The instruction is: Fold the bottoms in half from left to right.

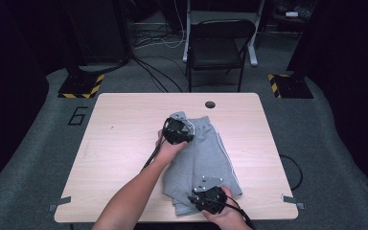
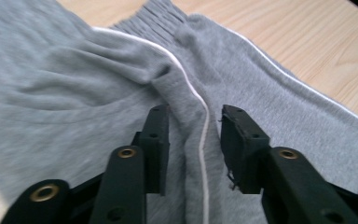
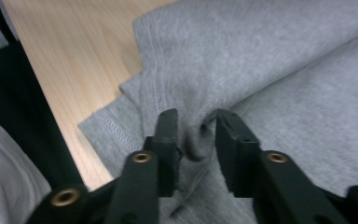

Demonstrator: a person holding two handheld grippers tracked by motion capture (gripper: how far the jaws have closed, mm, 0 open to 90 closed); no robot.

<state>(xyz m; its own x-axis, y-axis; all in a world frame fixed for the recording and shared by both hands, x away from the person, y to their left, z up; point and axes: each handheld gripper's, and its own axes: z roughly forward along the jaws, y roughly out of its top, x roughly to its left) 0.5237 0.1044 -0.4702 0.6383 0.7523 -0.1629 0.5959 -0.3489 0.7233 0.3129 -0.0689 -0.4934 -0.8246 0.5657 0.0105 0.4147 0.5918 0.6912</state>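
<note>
Grey shorts (image 1: pixel 203 155) on surface (image 1: pixel 124 143) half folded; left claw (image 2: pixel 193 140) open astride piping, right claw (image 3: pixel 196 144) pinching hem fold; folding unfinished.

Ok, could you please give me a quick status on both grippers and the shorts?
Left gripper at the waistband end, jaws straddling a fold with white piping. Right gripper at the hem end, jaws around bunched fabric. Grey shorts on the table. Nothing in the way.
</note>
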